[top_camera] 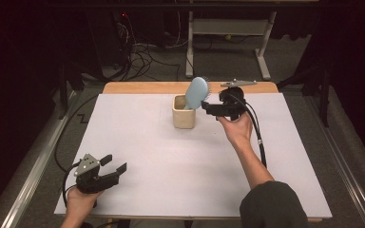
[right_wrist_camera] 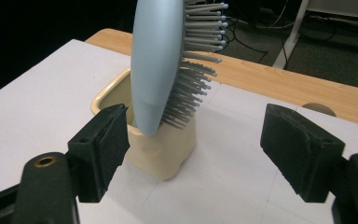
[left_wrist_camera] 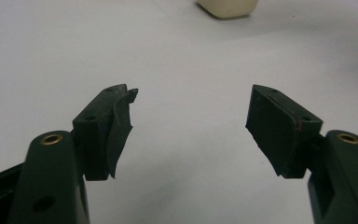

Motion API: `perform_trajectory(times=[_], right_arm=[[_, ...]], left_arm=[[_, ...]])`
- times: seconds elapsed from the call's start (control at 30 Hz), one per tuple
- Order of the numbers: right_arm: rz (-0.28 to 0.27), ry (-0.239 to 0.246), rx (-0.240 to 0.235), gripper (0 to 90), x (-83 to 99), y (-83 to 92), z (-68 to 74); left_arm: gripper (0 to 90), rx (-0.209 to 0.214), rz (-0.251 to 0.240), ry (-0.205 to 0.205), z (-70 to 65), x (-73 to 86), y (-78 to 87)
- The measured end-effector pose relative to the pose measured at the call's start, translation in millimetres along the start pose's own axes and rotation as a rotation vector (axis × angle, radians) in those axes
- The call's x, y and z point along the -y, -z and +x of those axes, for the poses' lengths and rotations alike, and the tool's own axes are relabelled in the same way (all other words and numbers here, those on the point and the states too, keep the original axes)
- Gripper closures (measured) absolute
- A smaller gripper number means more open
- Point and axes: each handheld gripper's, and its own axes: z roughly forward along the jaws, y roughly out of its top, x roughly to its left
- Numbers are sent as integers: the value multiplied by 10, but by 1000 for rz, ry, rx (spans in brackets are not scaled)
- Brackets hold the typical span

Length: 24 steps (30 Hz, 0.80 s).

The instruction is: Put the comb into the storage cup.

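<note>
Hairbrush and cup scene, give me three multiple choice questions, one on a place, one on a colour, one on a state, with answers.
1. Where does the hairbrush stand?
A. flat on the white sheet
B. handle down in the beige cup
C. on the floor

2. What colour is the hairbrush's back?
A. light blue
B. red
C. black

3. How does the right claw stand?
A. shut on the cup
C. shut on the brush
B. open, pads off the brush

Answers: 1 B, its head sticks up out of the cup. 2 A, the smooth back is pale blue. 3 B, both pads stand clear of brush and cup.
</note>
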Motion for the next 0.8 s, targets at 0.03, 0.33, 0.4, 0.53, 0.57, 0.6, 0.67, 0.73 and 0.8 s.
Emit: perform_trajectory(times=[0.03, 0.33, 0.4, 0.53, 0.57, 0.6, 0.67, 0.73, 0.8], right_arm=[[-1, 3, -1, 239, 2, 18, -2], [-27, 27, 15, 224, 46, 107, 11], [-24, 30, 8, 213, 58, 115, 3], [-23, 31, 9, 208, 79, 131, -14], [-26, 31, 12, 207, 86, 141, -18], [-27, 33, 11, 206, 89, 149, -22], [-23, 34, 9, 201, 94, 169, -29], [-22, 35, 14, 199, 97, 186, -34], [-25, 36, 20, 199, 97, 205, -40]], left_arm=[[311, 0, 0, 0, -1, 0, 0], [311, -6, 0, 5, -1, 2, 1], [311, -7, 0, 7, 1, 2, 0], [311, -9, -1, 8, 1, 2, 1], [311, -9, -1, 8, 0, 2, 2], [311, -9, -1, 8, 0, 2, 2], [311, -9, -2, 8, 0, 3, 4], [311, -9, -2, 8, 0, 2, 5], [311, -9, -3, 6, -1, 2, 6]])
